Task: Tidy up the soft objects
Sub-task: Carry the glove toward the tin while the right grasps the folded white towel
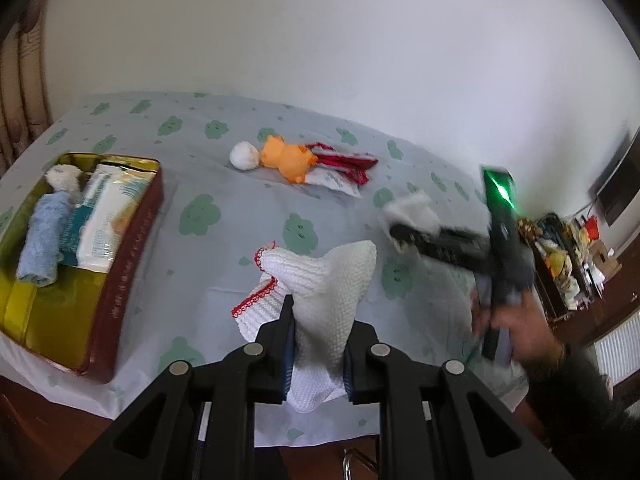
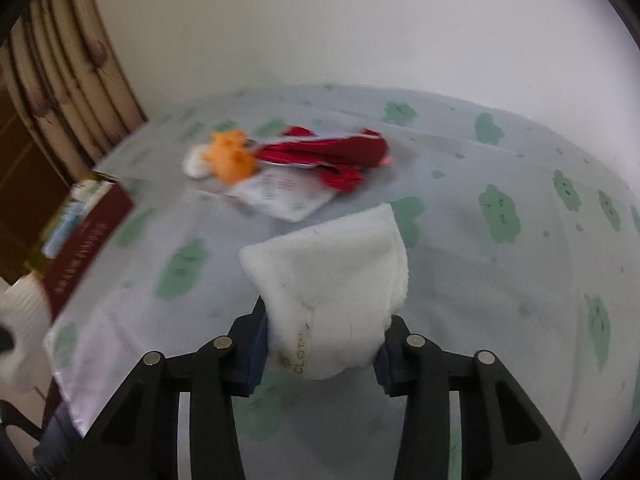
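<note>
Two white cloths [image 1: 320, 300] [image 2: 332, 280], tong-pinched.

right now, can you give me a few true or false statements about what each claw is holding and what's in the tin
1. The left claw is shut on a white knitted cloth with red trim. True.
2. The right claw is open, with nothing in it. False: it grips a white fleece cloth.
3. The tin box holds a rolled blue towel. True.
4. The orange plush toy lies inside the tin. False: it lies on the tablecloth, beside a red cloth.
5. The tin holds a wipes packet next to the towel. True.
</note>
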Tool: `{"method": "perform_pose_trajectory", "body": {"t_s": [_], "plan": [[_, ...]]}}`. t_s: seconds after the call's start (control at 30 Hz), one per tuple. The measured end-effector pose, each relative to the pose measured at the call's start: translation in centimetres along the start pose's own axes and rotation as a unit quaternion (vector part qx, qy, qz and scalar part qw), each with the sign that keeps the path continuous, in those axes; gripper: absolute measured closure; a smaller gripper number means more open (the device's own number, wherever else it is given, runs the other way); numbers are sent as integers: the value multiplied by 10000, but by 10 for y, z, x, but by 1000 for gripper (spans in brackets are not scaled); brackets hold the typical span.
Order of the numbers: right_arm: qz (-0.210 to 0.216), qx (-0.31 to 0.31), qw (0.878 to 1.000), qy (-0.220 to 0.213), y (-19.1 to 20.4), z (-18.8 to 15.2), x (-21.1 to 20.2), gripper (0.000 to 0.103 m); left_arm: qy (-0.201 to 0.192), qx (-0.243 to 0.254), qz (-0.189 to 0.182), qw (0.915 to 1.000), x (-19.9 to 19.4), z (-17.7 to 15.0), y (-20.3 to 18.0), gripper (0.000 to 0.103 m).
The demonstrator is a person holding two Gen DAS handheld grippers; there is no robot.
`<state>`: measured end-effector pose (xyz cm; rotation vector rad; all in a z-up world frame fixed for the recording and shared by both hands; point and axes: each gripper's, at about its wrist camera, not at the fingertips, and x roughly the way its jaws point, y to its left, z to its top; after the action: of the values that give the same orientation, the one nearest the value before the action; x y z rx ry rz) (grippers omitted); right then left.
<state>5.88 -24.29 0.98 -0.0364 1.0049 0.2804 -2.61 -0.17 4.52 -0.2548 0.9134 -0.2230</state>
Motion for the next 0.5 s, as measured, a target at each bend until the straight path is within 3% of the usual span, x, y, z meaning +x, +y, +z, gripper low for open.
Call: {"method": "perform_pose_trajectory", "body": {"t_s": [0.2,0.33,0.5], "plan": [[284,397,9984,-278,28,-39,-23,63,-331,-198,325,9987,-43,7,33,84],[315,421,9983,-266,35,-47,-28,63,-505,-293,899,9942,-72,17,74,84],[244,322,9988,-277,41,-46,-32,63,-353,-255,1442,9886,-69,26,126,84]]}}
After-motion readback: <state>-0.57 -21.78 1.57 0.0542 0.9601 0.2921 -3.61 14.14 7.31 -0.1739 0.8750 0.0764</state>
